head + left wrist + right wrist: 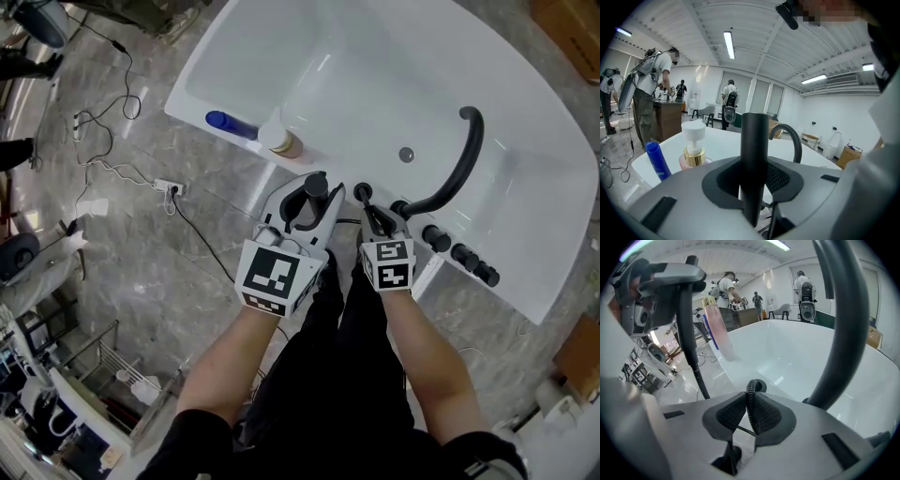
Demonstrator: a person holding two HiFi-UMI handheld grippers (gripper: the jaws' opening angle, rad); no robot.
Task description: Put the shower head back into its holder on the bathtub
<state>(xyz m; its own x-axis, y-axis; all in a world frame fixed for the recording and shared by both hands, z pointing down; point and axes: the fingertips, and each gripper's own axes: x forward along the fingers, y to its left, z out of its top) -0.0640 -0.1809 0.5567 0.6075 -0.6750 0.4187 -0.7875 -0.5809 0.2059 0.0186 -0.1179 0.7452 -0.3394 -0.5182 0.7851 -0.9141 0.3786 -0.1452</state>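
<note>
White bathtub point(375, 84) ahead of both your jaws. Black arched spout point(464, 164) right of your right gripper point(375, 220). Your left gripper point(307, 202) clamped on shower head point(754, 150) handle, upright between pads, not in holder point(758, 386). Right jaws narrow, pinching ribbed hose point(751, 408); holder just beyond.

Looks like a big open lab or test hall, not a real bathroom: the white bathtub point(394, 75) just sits out on a grey marble-look floor point(141, 253); cables point(103, 169) and a power strip point(169, 187) trail across it; strip lights point(728, 44) line a ribbed ceiling point(693, 28); people point(729, 101) wearing backpacks stand around in the background.
</note>
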